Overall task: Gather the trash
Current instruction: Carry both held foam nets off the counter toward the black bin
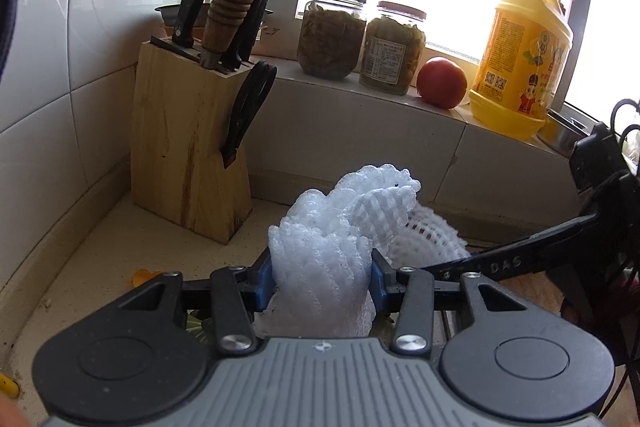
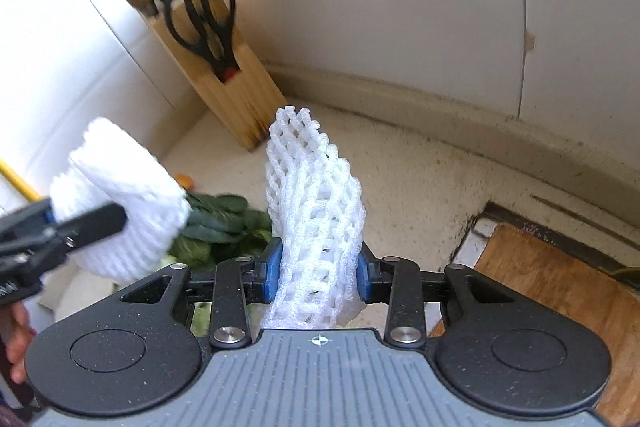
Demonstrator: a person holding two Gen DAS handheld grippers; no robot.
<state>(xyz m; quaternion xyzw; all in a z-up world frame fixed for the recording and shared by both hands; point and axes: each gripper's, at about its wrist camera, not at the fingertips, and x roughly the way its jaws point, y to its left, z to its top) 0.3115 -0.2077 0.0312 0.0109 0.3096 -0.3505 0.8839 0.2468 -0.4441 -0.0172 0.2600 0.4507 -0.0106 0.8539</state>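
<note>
Between your left gripper's (image 1: 322, 277) blue pads, at 6 o'clock in the left wrist view, sits a bunched white foam net sleeve (image 1: 320, 267). The jaws are closed to a narrow gap, squeezing it from both sides; its top flares up and leans toward 1 o'clock. A second foam net (image 2: 316, 223) is pinched the same way in your right gripper (image 2: 318, 277), jaws nearly closed on its lower part, the open mesh standing upright above the pads. Both nets are lifted off the counter. In the right wrist view, your left gripper and its net show at 9 o'clock, blurred, just beside the second net but apart from it.

Leafy greens (image 2: 224, 223) lie on the speckled counter (image 2: 420, 187) at 8 o'clock in that view, partly behind the nets. A wooden cutting board (image 2: 560, 299) sits at 4 o'clock.

At 10 o'clock in the left wrist view stands a wooden knife block (image 1: 188, 147) in the counter corner, knives in its top slots and black scissors (image 1: 248, 111) in its side slot. On the window ledge (image 1: 360, 123) from 12 to 2 o'clock: two glass jars (image 1: 332, 35), a tomato (image 1: 442, 83), and a yellow jug (image 1: 520, 55), the tomato between the jars and the jug.
</note>
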